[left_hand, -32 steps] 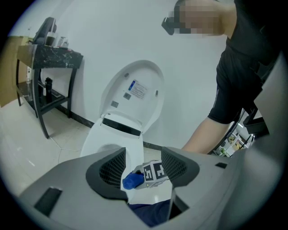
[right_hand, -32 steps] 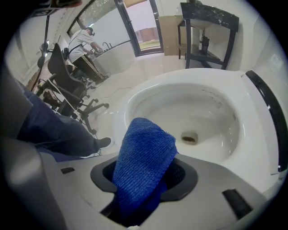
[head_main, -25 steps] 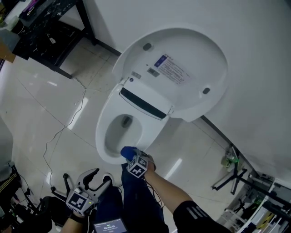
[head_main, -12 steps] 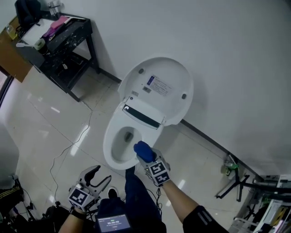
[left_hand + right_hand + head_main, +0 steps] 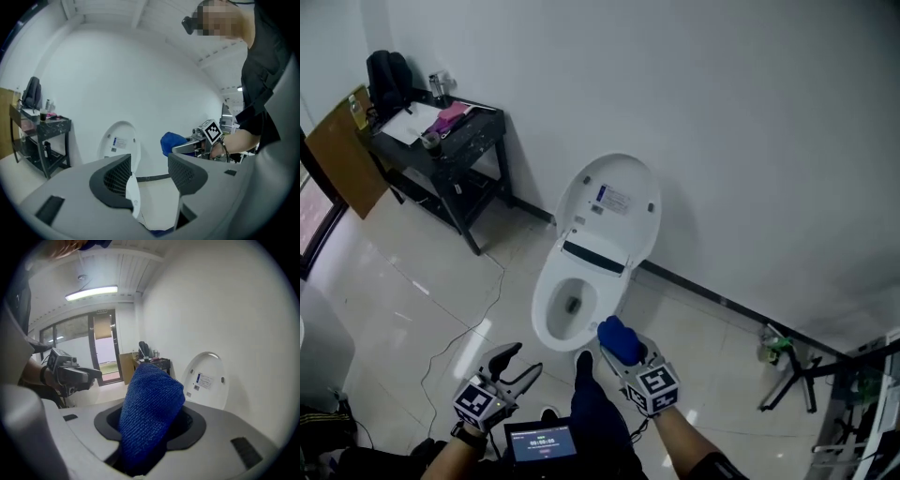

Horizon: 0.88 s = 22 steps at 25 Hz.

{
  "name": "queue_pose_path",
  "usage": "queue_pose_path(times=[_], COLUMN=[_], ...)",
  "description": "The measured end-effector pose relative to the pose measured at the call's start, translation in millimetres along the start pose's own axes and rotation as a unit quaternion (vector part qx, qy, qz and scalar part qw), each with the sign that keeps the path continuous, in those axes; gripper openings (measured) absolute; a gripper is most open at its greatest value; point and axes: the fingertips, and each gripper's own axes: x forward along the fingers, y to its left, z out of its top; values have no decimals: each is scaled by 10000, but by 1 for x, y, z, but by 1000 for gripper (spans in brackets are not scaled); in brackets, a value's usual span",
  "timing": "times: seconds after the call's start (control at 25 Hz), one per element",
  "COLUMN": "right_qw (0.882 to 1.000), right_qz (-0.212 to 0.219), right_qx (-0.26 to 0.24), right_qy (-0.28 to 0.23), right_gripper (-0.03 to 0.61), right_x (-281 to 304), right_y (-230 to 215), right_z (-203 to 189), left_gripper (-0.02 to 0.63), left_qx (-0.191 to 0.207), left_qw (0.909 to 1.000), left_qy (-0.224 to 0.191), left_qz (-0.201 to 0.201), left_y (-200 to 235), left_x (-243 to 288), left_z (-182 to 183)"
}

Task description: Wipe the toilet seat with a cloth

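Note:
A white toilet (image 5: 546,319) stands against the wall with its lid (image 5: 614,206) raised. A folded blue cloth (image 5: 620,339) sticks up from my right gripper (image 5: 623,354), which is shut on it and held clear of the bowl's near rim. The same blue cloth (image 5: 149,406) fills the right gripper view, with the lid (image 5: 207,380) behind it. My left gripper (image 5: 513,367) hangs open lower left, nothing between its jaws. In the left gripper view the open left gripper (image 5: 149,174) faces the toilet lid (image 5: 119,141) and the cloth (image 5: 173,142).
A black metal table (image 5: 450,141) with small items stands left of the toilet, a brown board (image 5: 345,155) leaning beside it. A thin cable (image 5: 455,342) runs over the glossy tiled floor. A dark stand (image 5: 792,380) sits at the right. A small screen (image 5: 544,442) shows at the bottom.
The view has pulled far back from the toilet. My right gripper with the cloth has lifted off the front rim of the bowl and come toward me. The left gripper stays low.

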Motion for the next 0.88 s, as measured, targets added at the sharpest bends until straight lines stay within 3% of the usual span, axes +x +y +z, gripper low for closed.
queue_pose_path(times=[0.24, 0.44, 0.68, 0.88], right_qw=[9989, 9978, 9975, 9972], right_qz=[-261, -399, -281, 164], right_qx=[209, 265, 202, 279], right_qy=[-316, -448, -620, -674], right_gripper=[219, 218, 219, 218], right_x=[-90, -135, -166, -177], right_y=[71, 96, 110, 122], right_z=[6, 10, 17, 21], left_gripper=[253, 253, 253, 253], left_qx=[325, 197, 273, -17], left_qw=[9992, 9995, 9994, 9998], left_qy=[-50, -27, -45, -186], left_qz=[-235, -247, -227, -54], left_y=[-54, -79, -98, -122], left_x=[-70, -97, -99, -85], left_z=[6, 8, 4, 23])
